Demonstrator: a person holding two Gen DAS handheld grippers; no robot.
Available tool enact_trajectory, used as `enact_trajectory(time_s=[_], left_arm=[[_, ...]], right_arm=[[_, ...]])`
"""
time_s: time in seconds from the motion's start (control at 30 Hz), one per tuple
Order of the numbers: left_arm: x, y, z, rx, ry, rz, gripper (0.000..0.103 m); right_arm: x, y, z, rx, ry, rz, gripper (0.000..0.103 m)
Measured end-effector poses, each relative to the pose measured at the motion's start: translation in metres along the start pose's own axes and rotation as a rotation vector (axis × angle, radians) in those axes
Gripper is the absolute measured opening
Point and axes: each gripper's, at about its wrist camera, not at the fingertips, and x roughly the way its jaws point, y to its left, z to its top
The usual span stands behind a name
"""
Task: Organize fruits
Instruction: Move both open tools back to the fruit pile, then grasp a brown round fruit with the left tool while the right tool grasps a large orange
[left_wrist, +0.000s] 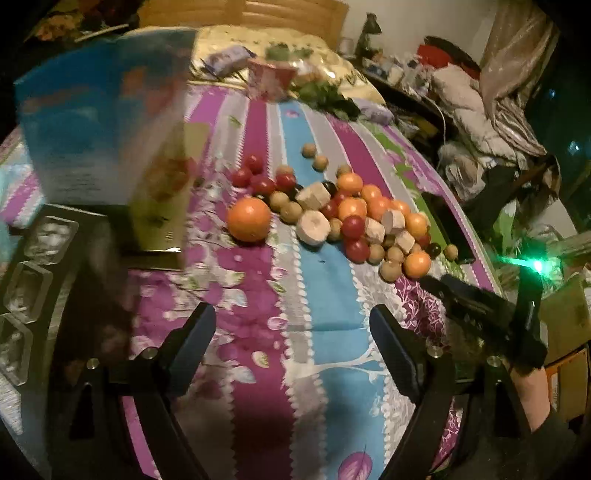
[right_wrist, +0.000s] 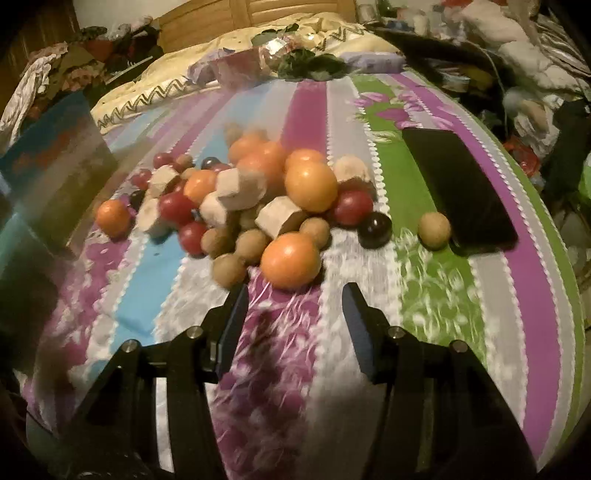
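Observation:
A pile of mixed fruit (left_wrist: 343, 214) lies on the striped floral cloth: oranges, red cherry tomatoes, brown longans, banana pieces and dark grapes. A larger orange (left_wrist: 248, 219) sits at the pile's left. My left gripper (left_wrist: 291, 325) is open and empty, well short of the pile. In the right wrist view my right gripper (right_wrist: 295, 299) is open and empty, with the nearest orange (right_wrist: 290, 260) just ahead of its fingertips and a longan (right_wrist: 229, 270) by the left fingertip. A dark grape (right_wrist: 375, 229) and a lone longan (right_wrist: 434, 231) lie to the right. The right gripper's body (left_wrist: 480, 310) also shows in the left wrist view.
A clear compartment tray (left_wrist: 26, 280) sits at the left edge. A blue box (left_wrist: 99, 122) stands upright left of the pile. A black phone (right_wrist: 458, 188) lies on the cloth to the right. A pink cup (left_wrist: 271, 79) and greens (left_wrist: 328, 98) stand behind.

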Motion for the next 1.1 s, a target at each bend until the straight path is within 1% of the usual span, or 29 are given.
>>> enact_trajectory(time_s=[0.03, 0.17, 0.2, 0.23, 0.27, 0.33, 0.37, 0.43, 0.53, 0.63, 0.67, 0.7, 0.73, 0.77, 0.83, 0.93, 1.1], left_arm=[[0.005, -0.004, 0.000, 0.007, 0.008, -0.004, 0.082], [0.028, -0.024, -0.004, 0.033, 0.050, -0.051, 0.080], [0.036, -0.030, -0.005, 0.042, 0.064, -0.062, 0.078], [0.042, -0.035, -0.005, 0.049, 0.076, -0.071, 0.075], [0.048, -0.040, -0.006, 0.054, 0.084, -0.080, 0.074], [0.061, -0.050, -0.005, 0.061, 0.091, -0.098, 0.070], [0.069, -0.055, -0.004, 0.061, 0.096, -0.106, 0.069], [0.083, -0.064, -0.002, 0.058, 0.101, -0.129, 0.063], [0.104, -0.078, 0.001, 0.070, 0.104, -0.151, 0.059], [0.117, -0.088, 0.007, 0.073, 0.084, -0.146, 0.058], [0.120, -0.089, 0.009, 0.069, 0.078, -0.148, 0.055], [0.123, -0.091, 0.012, 0.065, 0.076, -0.149, 0.046], [0.125, -0.093, 0.013, 0.064, 0.077, -0.150, 0.040], [0.127, -0.095, 0.014, 0.067, 0.076, -0.150, 0.039], [0.131, -0.101, 0.014, 0.081, 0.073, -0.150, 0.035], [0.133, -0.110, 0.008, 0.118, 0.060, -0.127, 0.035], [0.135, -0.108, 0.010, 0.097, 0.044, -0.123, 0.035]], right_arm=[[0.005, -0.004, 0.000, -0.001, 0.005, 0.006, 0.053], [0.020, -0.004, -0.001, -0.022, 0.029, 0.007, 0.053], [0.021, -0.003, 0.000, -0.028, 0.023, 0.005, 0.053], [0.022, -0.003, -0.001, -0.032, 0.020, 0.005, 0.051], [0.021, -0.004, 0.000, -0.033, 0.015, 0.000, 0.040], [0.019, -0.006, 0.001, -0.020, 0.006, 0.006, 0.040], [0.015, -0.009, 0.001, -0.009, -0.007, 0.001, 0.040], [0.004, -0.018, 0.000, 0.024, -0.035, 0.008, 0.040], [-0.008, -0.030, -0.005, 0.061, -0.049, 0.015, 0.040], [-0.014, -0.037, -0.010, 0.076, -0.050, 0.022, 0.040], [-0.015, -0.039, -0.010, 0.081, -0.051, 0.026, 0.040], [-0.016, -0.041, -0.011, 0.087, -0.051, 0.031, 0.040], [-0.016, -0.041, -0.011, 0.090, -0.051, 0.034, 0.040], [-0.017, -0.042, -0.011, 0.094, -0.053, 0.039, 0.040], [-0.017, -0.041, -0.010, 0.099, -0.057, 0.049, 0.040], [-0.017, -0.042, -0.009, 0.103, -0.060, 0.059, 0.040], [-0.017, -0.042, -0.009, 0.110, -0.059, 0.059, 0.040]])
